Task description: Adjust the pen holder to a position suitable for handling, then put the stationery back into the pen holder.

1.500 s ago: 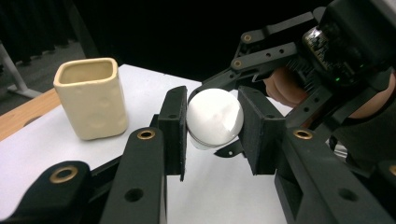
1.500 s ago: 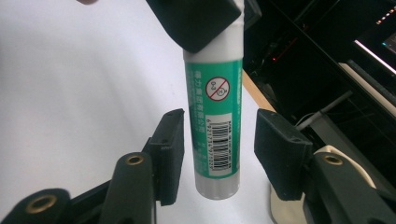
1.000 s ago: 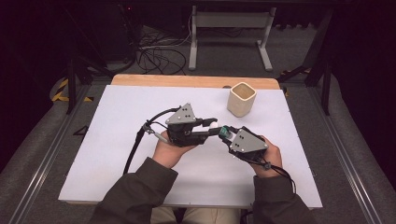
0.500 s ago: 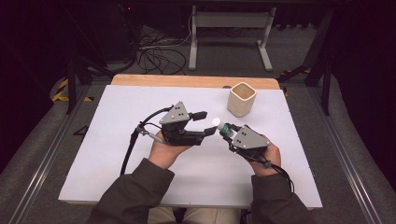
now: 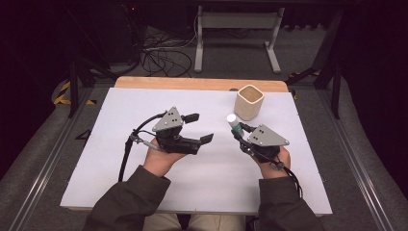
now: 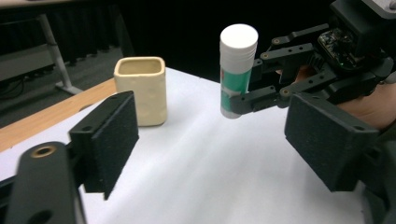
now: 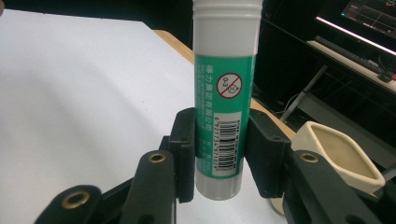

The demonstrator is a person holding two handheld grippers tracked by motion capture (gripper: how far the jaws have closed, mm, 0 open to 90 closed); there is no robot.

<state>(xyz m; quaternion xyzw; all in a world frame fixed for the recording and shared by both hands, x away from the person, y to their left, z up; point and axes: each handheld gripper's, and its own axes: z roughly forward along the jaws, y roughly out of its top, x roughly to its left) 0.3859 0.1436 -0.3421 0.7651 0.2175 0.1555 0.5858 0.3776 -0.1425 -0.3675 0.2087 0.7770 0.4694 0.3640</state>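
Observation:
A green-and-white glue stick (image 7: 224,93) stands upright between the pads of my right gripper (image 7: 219,149), which is shut on its lower body. In the high view the glue stick (image 5: 233,121) hangs just left of the beige square cup (image 5: 248,102), held by the right gripper (image 5: 239,131). My left gripper (image 5: 198,127) is open at the middle of the table, its jaws wide apart with nothing between them. From the left gripper view, the glue stick (image 6: 237,70) is raised above the white tabletop, with the cup (image 6: 141,95) behind it to the left.
The white table surface (image 5: 96,159) has a wooden strip along its far edge (image 5: 183,83). Beyond the table lie cables and a metal stand leg (image 5: 198,43) on the dark floor. A monitor glows at the far right (image 7: 369,18) in the right gripper view.
The two grippers have drawn apart. The left one opened and moved left, releasing the glue stick; the right one kept hold of it and carried it toward the cup.

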